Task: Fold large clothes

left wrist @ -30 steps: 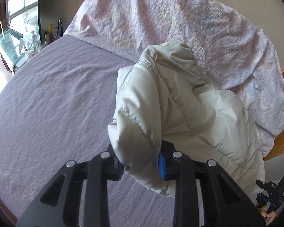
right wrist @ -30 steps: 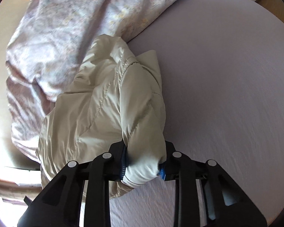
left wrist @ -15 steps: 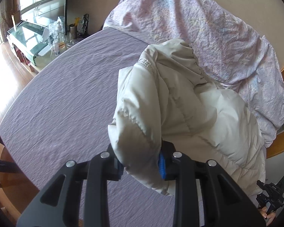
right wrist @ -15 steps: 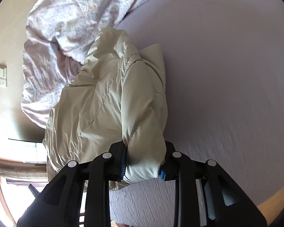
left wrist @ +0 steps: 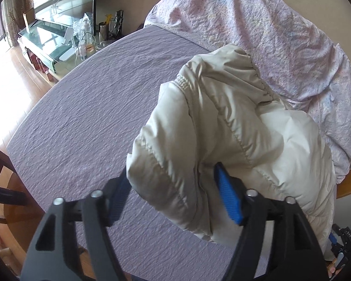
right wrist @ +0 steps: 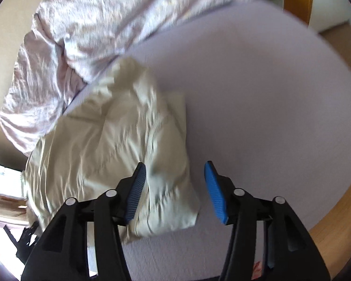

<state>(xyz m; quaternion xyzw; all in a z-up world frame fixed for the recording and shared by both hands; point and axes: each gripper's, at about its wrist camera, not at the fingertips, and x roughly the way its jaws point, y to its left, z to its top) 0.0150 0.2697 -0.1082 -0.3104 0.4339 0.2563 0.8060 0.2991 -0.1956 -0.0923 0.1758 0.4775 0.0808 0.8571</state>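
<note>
Left wrist view: the left tongs gape around a puffy cream jacket fold (grip unclear); the right tongs stand wide open over it on the purple bed.

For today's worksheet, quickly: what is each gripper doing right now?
Left gripper: open, fingers spread around a fold of the cream padded jacket.
Right gripper: open, holding nothing; jacket lies between the fingers.
</note>
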